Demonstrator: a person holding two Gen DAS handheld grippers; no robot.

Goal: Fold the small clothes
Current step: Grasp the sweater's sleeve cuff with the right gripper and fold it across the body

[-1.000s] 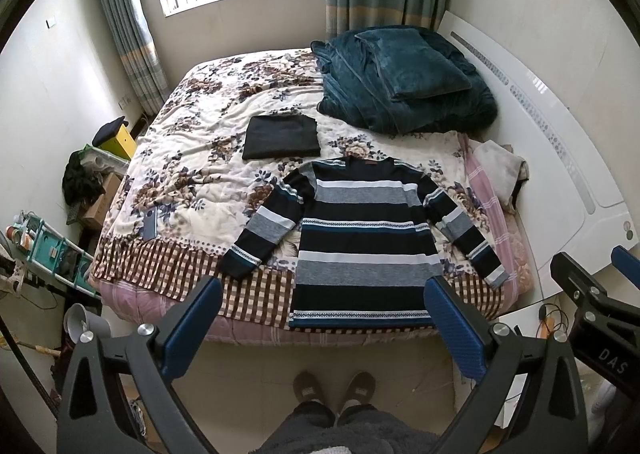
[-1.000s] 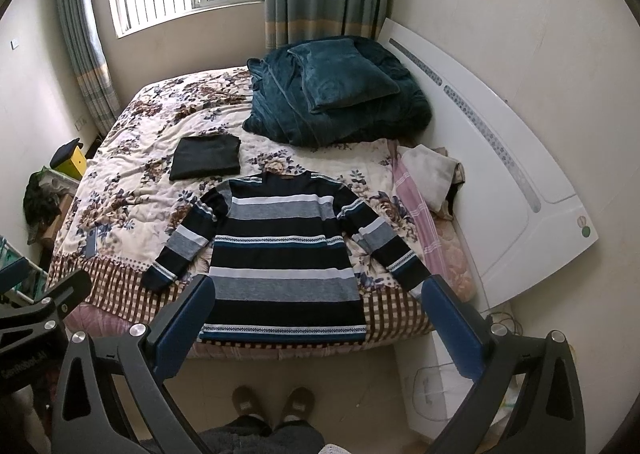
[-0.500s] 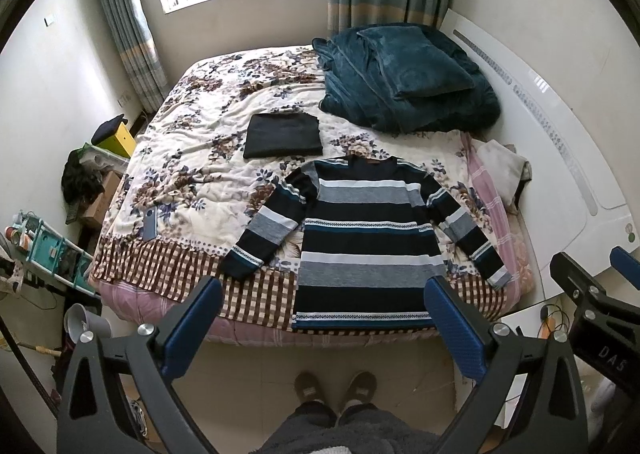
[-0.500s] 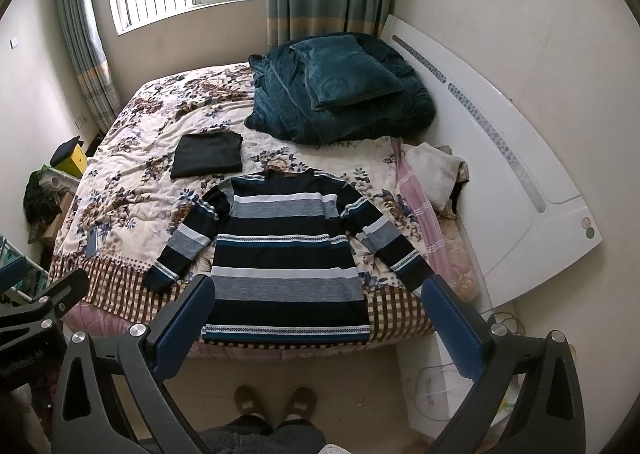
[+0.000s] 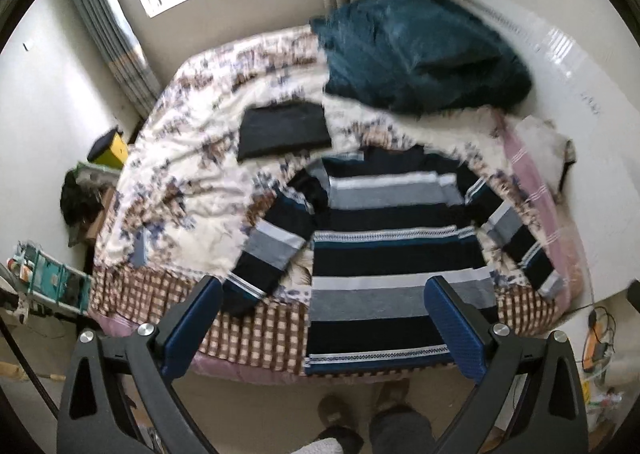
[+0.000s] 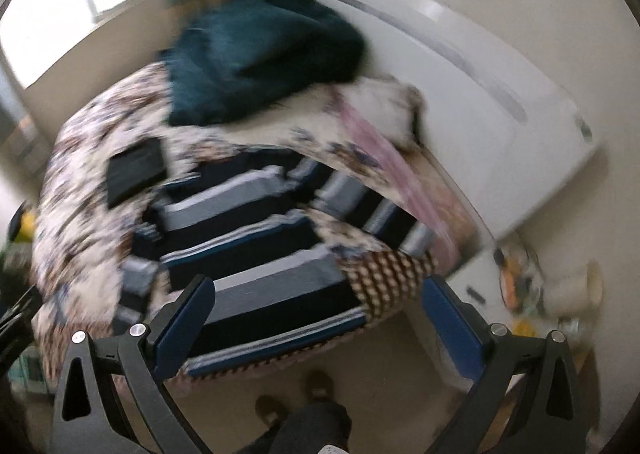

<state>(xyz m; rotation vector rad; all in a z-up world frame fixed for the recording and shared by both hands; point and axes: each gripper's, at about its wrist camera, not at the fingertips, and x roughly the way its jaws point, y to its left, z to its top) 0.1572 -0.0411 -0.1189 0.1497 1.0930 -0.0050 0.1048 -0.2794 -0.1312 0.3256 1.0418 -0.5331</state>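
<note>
A striped sweater [image 5: 384,250] in black, grey and white lies flat on the bed with both sleeves spread out; it also shows, blurred, in the right wrist view [image 6: 256,238]. A folded black garment [image 5: 284,129] lies beyond it on the floral bedspread, seen too in the right wrist view [image 6: 136,169]. My left gripper [image 5: 324,324] is open and empty, above the sweater's hem at the bed's near edge. My right gripper [image 6: 318,318] is open and empty, above the sweater's lower right part.
A teal blanket and pillow [image 5: 416,53] are piled at the head of the bed by the white headboard [image 5: 576,93]. A pale cloth [image 5: 540,145] lies at the right edge. Clutter and a shelf [image 5: 44,282] stand left of the bed. The person's feet [image 5: 360,414] are on the floor.
Both grippers have moved toward the bed, so the sweater looks larger. The right view has swung and tilted to the right and is blurred. Both jaws stay open.
</note>
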